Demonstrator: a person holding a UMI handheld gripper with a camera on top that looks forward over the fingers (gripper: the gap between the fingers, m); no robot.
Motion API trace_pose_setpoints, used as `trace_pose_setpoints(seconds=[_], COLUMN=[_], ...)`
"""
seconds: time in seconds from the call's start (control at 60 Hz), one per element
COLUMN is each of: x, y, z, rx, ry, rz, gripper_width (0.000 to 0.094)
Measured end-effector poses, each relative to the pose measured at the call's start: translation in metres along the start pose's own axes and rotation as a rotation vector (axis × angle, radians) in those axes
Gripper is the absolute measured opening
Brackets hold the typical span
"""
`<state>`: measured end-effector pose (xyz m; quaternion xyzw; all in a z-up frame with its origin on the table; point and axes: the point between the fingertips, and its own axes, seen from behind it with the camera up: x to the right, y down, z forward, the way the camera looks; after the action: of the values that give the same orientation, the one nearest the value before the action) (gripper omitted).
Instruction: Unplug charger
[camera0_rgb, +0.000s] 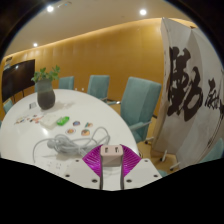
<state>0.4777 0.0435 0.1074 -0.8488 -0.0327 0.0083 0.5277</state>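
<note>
A white charger plug (110, 153) sits between my gripper's (110, 160) two magenta pads (95, 160), held just above the white table. Both fingers press on its sides. A white coiled cable (62, 146) lies on the table just ahead and to the left of the fingers.
The round white table (40, 130) carries a potted plant (45, 88), a green item (62, 121) and several small things. Teal chairs (138, 100) stand around it. A white banner with black characters (190, 85) stands at the right. A dark screen (17, 75) hangs at the far left.
</note>
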Motion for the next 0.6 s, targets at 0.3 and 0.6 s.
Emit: trace_pose_setpoints(seconds=[0.3, 0.6], x=[0.006, 0.013], y=[0.101, 0.077], z=[0.021, -0.012], rx=[-0.197, -0.128], ry=[-0.001, 0.067], rz=[0.077, 0.020], gripper_width=[0.0492, 0.0873])
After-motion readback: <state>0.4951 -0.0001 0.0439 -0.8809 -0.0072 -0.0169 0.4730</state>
